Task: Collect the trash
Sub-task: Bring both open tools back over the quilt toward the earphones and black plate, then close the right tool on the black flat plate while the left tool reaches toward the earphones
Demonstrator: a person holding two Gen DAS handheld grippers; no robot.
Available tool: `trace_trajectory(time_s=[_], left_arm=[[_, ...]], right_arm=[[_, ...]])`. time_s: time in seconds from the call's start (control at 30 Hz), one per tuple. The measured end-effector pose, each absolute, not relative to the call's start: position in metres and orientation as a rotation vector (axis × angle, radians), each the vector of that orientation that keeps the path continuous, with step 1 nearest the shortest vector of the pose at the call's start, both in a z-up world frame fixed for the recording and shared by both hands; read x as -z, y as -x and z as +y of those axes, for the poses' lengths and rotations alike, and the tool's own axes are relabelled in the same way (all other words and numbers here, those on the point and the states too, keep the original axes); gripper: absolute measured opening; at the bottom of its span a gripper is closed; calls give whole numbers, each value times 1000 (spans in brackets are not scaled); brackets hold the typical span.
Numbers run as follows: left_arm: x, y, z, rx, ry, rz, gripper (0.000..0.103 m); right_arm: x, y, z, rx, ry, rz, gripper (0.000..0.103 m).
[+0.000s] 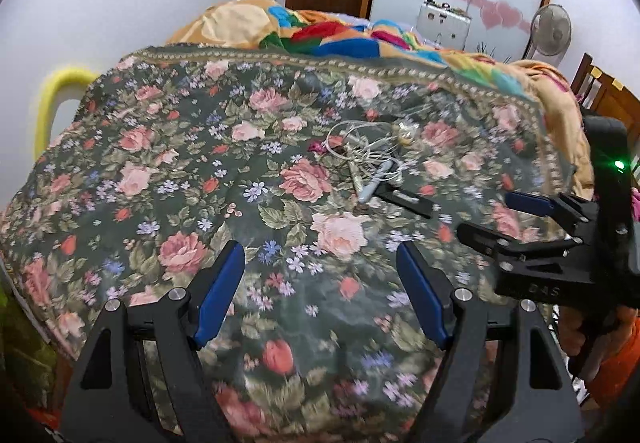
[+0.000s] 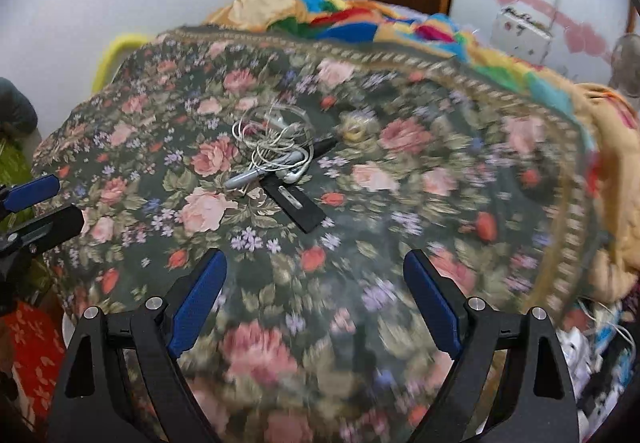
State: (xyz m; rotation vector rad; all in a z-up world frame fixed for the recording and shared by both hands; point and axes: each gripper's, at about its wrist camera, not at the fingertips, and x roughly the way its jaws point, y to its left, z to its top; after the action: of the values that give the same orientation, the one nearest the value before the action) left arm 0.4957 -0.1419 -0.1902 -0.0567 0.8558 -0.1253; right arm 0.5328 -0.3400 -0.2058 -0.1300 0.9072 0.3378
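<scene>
Both wrist views are looking over a floral cloth [image 1: 168,171] that is covering a raised surface. The left gripper [image 1: 322,293] is hovering above the cloth's near edge, its blue-padded fingers [image 1: 220,293] spread wide and holding nothing. The right gripper [image 2: 316,297] is likewise hovering released, fingers [image 2: 198,301] parted and empty; in the left view it is appearing at the right edge. A tangle of white earphone cable [image 2: 276,145] is lying near the cloth's middle, toward the far edge, resting on a grey pen-like item [image 2: 244,179] and a flat black strip [image 2: 298,205]. A small yellowish wrapper [image 2: 354,129] is sitting just beside the tangle. A multicoloured blanket [image 1: 344,35] is lying beyond the far edge.
</scene>
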Motion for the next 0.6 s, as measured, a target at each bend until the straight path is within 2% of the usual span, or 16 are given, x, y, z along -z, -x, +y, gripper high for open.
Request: trace_trajectory(time_s=[0.17,0.23,0.37,0.5,0.57,0.6], left_arm=[[212,-520,-139,138,72,882,77],[217,-527,-141,122,60,883,70],[230,-546,-149,167,45,918,46],[238,-557,-162,239,43,929,35],[243,-563,-169,270,42,938,31],[244,-567,-171,275,39,938,30]], right_arm=[[235,-578,-329,-401,146,960,64],[242,-589,-325,-435,142,980,52],[249,-601,-318,-471,172,975,50],[257,-603,-313,-478,229,957,46],[258,-599,-313,-470,251,947,40],[257,-599,-314,-466,246,953,32]])
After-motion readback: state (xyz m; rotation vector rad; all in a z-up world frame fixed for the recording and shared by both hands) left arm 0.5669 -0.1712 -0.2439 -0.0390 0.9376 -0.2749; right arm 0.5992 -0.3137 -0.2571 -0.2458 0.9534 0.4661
